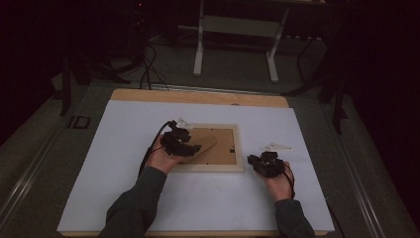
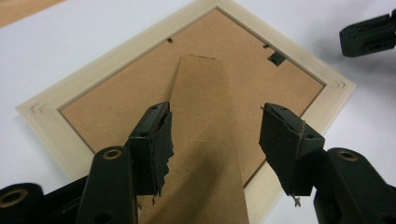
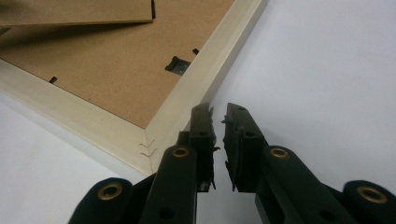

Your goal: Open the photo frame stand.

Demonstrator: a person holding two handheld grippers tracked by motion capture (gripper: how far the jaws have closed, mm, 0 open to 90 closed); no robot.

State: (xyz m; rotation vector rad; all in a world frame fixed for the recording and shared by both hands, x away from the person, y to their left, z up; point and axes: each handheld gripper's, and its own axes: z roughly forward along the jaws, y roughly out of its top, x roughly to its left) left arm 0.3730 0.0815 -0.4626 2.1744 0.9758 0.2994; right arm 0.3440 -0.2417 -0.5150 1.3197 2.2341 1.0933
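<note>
The picture frame (image 1: 236,148) lies face down on the white sheet (image 1: 124,148), its brown backing board (image 2: 116,102) up and the easel stand (image 2: 201,140) swung out above that board; your left gripper (image 2: 215,135) hovers over the frame's left part with its jaws spread wide, one on each side of the stand and gripping nothing; your right gripper (image 3: 218,140) sits just off the frame's right edge near a corner, jaws almost together with a thin gap, holding nothing.
</note>
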